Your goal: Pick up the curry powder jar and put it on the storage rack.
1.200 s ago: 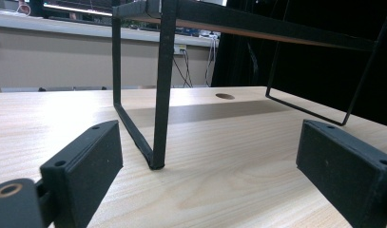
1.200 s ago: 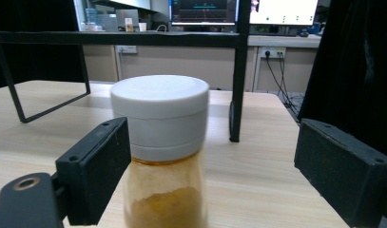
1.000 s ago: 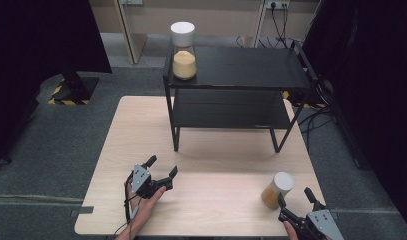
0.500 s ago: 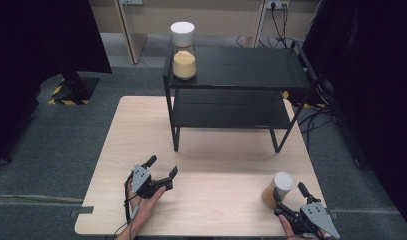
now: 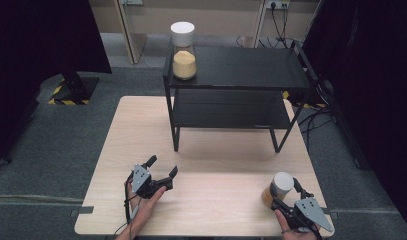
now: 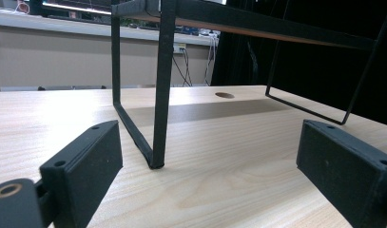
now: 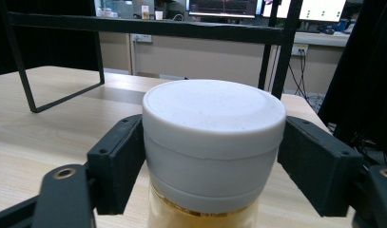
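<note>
A glass jar point(image 5: 280, 187) with a white lid and yellow-orange filling stands near the table's front right corner. My right gripper point(image 5: 284, 193) reaches it from the near side. In the right gripper view the jaws have just been closing, and both pads point(image 7: 120, 156) now sit against the sides of the white lid point(image 7: 212, 118). My left gripper point(image 5: 163, 166) rests low over the table at the front left, open, with nothing between its jaws point(image 6: 208, 161). It faces the front left leg of the black rack point(image 6: 160, 95).
A black two-level rack point(image 5: 241, 75) stands at the back of the wooden table point(image 5: 216, 200). On its top left corner stands a second, taller jar point(image 5: 183, 50) with a white lid. Dark curtains hang on both sides, and cables lie on the floor to the right.
My right gripper has moved forward to the jar and its jaws have closed in onto the lid. The left gripper has stayed where it was.
</note>
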`<state>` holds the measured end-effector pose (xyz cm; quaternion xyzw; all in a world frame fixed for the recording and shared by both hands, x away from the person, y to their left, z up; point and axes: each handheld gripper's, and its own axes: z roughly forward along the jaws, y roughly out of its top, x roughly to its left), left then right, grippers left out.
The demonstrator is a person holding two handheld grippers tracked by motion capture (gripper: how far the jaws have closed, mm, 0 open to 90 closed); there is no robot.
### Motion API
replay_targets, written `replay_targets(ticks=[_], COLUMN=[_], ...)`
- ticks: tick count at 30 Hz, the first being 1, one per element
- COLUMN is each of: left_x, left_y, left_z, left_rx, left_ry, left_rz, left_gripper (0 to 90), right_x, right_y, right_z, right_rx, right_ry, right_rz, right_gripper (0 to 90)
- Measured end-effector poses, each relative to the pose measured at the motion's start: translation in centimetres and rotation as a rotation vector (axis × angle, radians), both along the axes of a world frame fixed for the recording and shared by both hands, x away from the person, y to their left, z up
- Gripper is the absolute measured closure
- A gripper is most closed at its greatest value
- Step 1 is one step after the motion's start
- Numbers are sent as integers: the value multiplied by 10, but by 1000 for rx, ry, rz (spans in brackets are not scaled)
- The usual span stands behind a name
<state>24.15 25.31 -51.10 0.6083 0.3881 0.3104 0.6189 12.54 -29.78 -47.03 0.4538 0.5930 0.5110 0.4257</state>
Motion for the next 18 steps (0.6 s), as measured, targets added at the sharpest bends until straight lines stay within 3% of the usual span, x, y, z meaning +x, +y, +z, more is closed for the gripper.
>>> replay_targets(ticks=[8, 18], left_x=[0, 0], left_y=[0, 0], left_z=[0, 0], left_rx=[0, -4], left_ry=[1, 3], left_rz=[-1, 0], left_gripper=[74, 74], right_x=[5, 5], right_y=[0, 2], right_z=[1, -1], right_rx=[-3, 13], right_ry=[10, 7], right_rz=[10, 3], right_gripper=[329, 337])
